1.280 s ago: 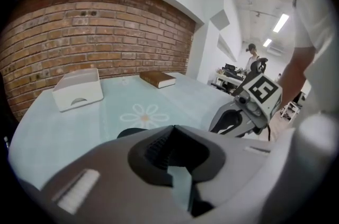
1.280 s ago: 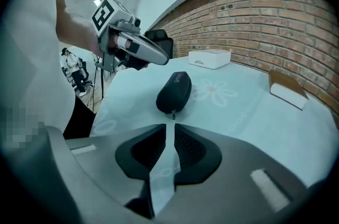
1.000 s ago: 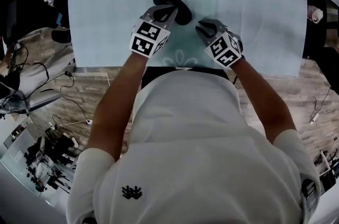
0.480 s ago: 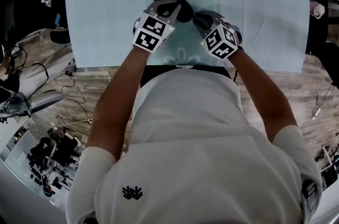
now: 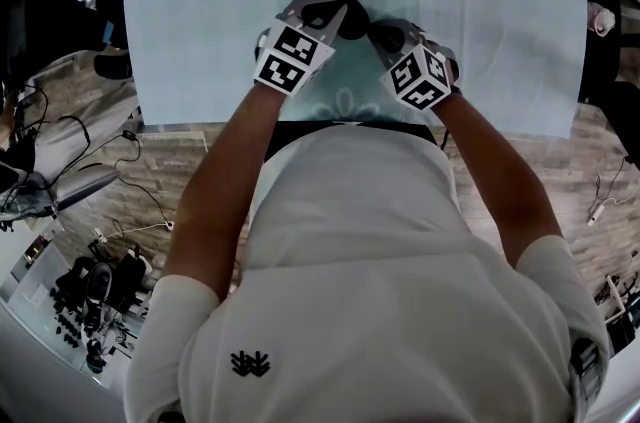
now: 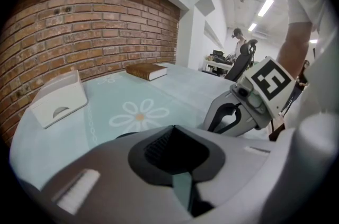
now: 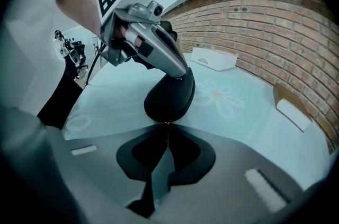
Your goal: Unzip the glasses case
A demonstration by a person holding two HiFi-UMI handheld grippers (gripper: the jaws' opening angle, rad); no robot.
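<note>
Left tool: bearing down on the glasses case from above, jaws drawn in on its black shell and pinning it to the desk.

Right tool: lying low along the desk, jaws closed tip to tip at the end of the case nearest it, seemingly pinching the small metal zip pull that is showing right at the tips.

Glasses case: sitting on the pale blue cloth of the desk, close beside a printed daisy, under the left tool and touching the tips of the right one. Looking shut along the whole edge facing the right tool.

Step in hand: judging by the two grips, setting up the first pull, with one side bracing and the other catching the zip. Zip not yet run.

Next move: calling for drawing the pull sideways along the seam and following the curve round the end of the case, not tugging straight out. Also calling for holding the left grip firm, so as to be stopping the case from sliding or twisting on the cloth.

Doubt: how securely the pull is sitting between the right jaws, being too small to judge.
</note>
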